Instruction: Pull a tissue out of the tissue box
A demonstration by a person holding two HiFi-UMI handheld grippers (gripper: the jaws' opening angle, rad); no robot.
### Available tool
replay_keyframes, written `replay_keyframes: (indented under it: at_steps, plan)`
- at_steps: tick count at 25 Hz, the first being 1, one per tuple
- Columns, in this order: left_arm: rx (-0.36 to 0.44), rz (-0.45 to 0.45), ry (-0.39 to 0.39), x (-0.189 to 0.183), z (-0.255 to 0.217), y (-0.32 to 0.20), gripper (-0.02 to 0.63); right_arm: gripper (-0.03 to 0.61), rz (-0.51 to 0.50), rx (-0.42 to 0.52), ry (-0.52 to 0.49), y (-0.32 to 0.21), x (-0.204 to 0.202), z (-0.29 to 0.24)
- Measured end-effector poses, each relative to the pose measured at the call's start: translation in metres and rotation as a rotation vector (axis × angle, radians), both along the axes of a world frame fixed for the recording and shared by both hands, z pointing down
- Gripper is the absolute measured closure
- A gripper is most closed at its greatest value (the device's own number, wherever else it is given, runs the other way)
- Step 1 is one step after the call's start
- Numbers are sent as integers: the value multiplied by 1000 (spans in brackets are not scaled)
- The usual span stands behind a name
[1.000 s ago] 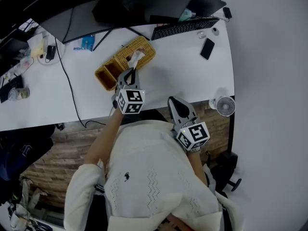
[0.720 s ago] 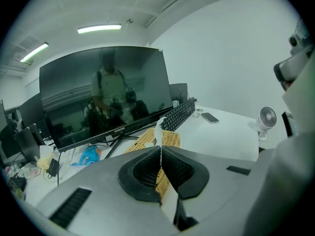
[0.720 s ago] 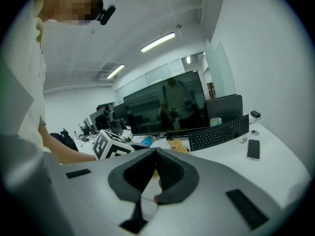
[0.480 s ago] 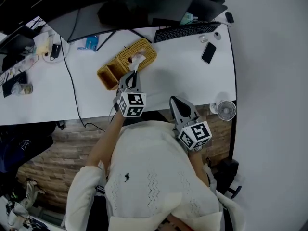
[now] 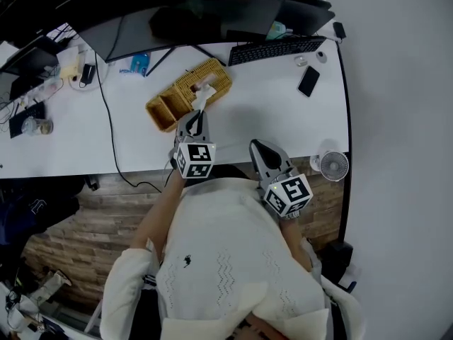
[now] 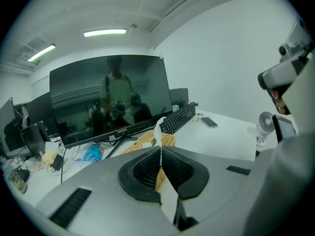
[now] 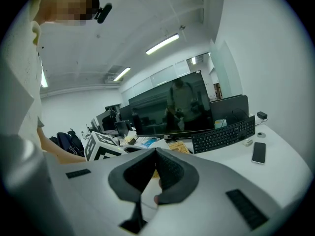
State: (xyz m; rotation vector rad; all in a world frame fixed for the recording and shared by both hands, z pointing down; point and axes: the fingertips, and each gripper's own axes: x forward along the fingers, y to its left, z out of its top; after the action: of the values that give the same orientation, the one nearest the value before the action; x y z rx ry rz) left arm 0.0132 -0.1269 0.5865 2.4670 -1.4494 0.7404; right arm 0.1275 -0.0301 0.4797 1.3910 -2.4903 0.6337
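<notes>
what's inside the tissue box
A white tissue rises from the top of the box, its end pinched in the shut left gripper. Anything below it is hidden by the wicker.

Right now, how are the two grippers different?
The left gripper is shut on the tissue from the wicker tissue box; the right gripper is shut on nothing. The left gripper reaches over the desk; the right gripper hangs by its edge. Both have their jaws together.

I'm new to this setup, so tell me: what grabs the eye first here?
The left claw, shut on a white tissue rising from the woven yellow tissue box on the white desk. Behind it looms a large dark monitor; the right claw is shut and empty at the desk's near edge.
</notes>
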Motion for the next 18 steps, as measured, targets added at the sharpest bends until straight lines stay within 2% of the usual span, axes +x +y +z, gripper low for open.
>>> replay_keyframes:
  at_steps: [18]
  plan:
    - [31, -57, 81, -10, -30, 30, 600, 577, -85, 9, 2, -8, -4, 6]
